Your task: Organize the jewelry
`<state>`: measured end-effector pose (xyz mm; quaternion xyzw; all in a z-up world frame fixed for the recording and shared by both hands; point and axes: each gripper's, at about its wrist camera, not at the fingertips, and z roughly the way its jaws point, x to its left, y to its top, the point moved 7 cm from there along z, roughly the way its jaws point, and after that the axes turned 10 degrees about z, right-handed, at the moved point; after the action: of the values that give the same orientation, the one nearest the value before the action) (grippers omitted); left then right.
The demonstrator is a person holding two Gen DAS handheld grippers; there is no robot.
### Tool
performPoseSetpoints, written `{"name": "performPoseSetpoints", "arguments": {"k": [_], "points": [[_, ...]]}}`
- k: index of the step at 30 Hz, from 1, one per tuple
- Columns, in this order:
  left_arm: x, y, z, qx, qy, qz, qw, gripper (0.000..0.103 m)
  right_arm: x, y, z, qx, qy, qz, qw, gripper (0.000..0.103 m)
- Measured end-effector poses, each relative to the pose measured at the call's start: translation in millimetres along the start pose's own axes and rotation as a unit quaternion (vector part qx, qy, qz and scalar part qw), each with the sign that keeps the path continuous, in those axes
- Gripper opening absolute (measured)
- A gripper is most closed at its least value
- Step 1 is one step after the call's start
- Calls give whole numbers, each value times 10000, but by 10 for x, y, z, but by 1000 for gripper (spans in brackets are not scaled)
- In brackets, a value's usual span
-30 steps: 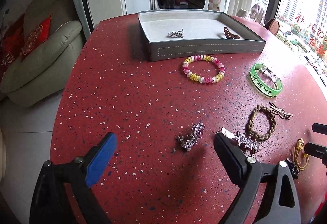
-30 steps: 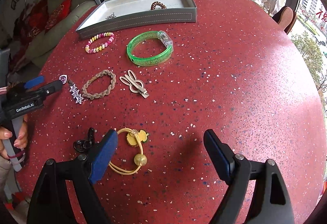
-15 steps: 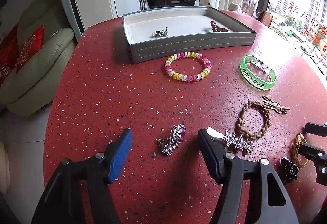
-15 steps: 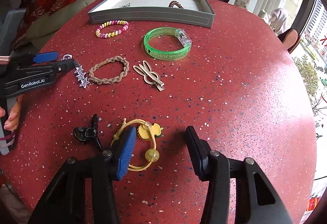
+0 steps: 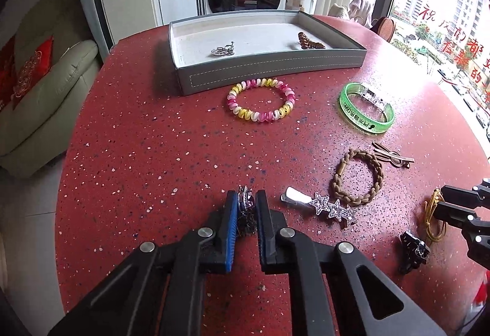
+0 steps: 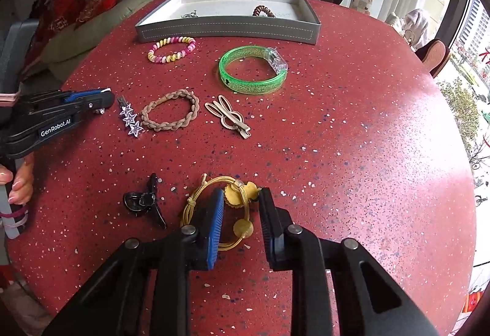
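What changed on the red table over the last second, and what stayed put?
Both grippers went from wide open to nearly shut and are closing further. The left gripper now brackets the rhinestone brooch; the right gripper brackets the yellow hair tie. A firm pinch is not certain for either. Nothing is lifted. The grey tray, spiral bracelet, green bangle, braided band and star clip stayed put.

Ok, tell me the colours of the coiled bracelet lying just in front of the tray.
Pink, yellow and white segments on the coiled bracelet, clearest in the left wrist view.
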<state>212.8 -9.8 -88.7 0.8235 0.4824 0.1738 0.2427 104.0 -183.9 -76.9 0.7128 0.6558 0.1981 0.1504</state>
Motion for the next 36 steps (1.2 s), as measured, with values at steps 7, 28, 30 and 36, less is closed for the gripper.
{"name": "performPoseSetpoints", "arguments": {"k": [7, 28, 30, 36], "points": [[55, 62, -158, -185, -143, -190, 9995, 30, -42, 136, -93, -150, 167, 234, 9995, 26], [168, -62, -159, -137, 228, -183, 9995, 103, -17, 139, -88, -146, 401, 354, 9985, 26], [174, -79, -94, -50, 282, -135, 9995, 103, -22, 137, -99, -156, 408, 367, 9984, 26], [104, -89, 17, 63, 121, 15, 9999, 66, -54, 132, -117, -168, 401, 406, 9982, 26]]}}
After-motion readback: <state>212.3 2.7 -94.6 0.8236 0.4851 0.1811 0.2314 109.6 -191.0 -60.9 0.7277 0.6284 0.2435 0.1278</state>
